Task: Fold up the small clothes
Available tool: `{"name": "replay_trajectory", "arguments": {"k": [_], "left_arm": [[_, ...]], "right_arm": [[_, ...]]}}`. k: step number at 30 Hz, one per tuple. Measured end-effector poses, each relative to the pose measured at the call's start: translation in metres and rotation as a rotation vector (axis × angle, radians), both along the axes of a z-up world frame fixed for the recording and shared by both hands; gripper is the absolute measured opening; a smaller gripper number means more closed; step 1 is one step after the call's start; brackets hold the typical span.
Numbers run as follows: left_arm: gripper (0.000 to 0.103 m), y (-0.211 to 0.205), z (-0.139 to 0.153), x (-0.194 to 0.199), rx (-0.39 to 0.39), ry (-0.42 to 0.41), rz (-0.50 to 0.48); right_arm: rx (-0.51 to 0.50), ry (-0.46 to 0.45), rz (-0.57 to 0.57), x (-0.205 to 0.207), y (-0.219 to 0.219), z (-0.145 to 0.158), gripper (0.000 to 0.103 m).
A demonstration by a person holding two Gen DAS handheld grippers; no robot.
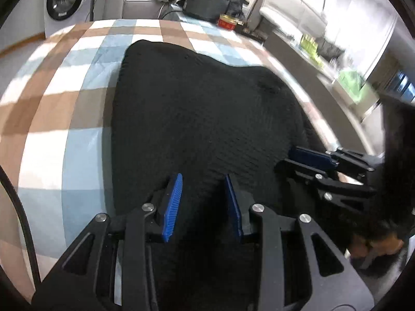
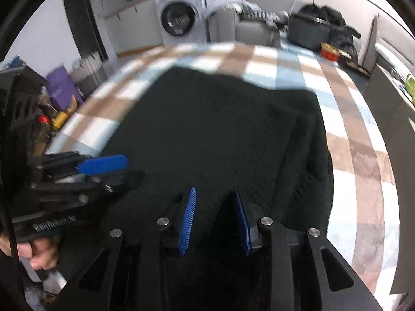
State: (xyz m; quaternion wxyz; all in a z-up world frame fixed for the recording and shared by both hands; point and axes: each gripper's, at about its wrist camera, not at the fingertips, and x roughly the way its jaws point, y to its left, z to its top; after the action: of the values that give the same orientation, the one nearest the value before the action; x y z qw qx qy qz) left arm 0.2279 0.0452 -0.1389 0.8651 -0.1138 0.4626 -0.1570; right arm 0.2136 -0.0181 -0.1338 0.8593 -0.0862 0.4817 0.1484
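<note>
A black knitted garment [image 1: 197, 108] lies spread on the checked tablecloth [image 1: 64, 108]; it also shows in the right wrist view [image 2: 220, 134]. My left gripper [image 1: 203, 181] hovers over the garment's near edge, its blue-padded jaws open with only cloth below them. My right gripper [image 2: 215, 197] is also open over the near edge, nothing between its pads. The right gripper shows at the right of the left wrist view [image 1: 308, 158]. The left gripper shows at the left of the right wrist view [image 2: 103, 165].
A red tin [image 1: 228, 22] and a black bag [image 1: 207, 2] sit at the table's far side. A washing machine [image 2: 179, 20] and a grey sofa [image 2: 249, 28] stand behind. A counter [image 1: 311, 49] runs along the right. Clutter [image 2: 59, 96] lies on the floor at left.
</note>
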Motion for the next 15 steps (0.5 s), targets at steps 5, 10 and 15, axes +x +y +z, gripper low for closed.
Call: {"name": "replay_trajectory", "arguments": {"k": [5, 10, 15], "left_arm": [[0.031, 0.022, -0.001, -0.016, -0.003, -0.015, 0.022], [0.032, 0.019, 0.009, -0.013, 0.056, -0.044, 0.034], [0.032, 0.036, 0.003, -0.007, -0.050, 0.002, 0.091]], "right_arm": [[-0.060, -0.059, -0.083, -0.013, -0.046, 0.001, 0.032], [0.002, -0.080, -0.140, -0.023, -0.079, 0.015, 0.032], [0.152, -0.028, -0.139, -0.011, -0.095, 0.019, 0.041]]}}
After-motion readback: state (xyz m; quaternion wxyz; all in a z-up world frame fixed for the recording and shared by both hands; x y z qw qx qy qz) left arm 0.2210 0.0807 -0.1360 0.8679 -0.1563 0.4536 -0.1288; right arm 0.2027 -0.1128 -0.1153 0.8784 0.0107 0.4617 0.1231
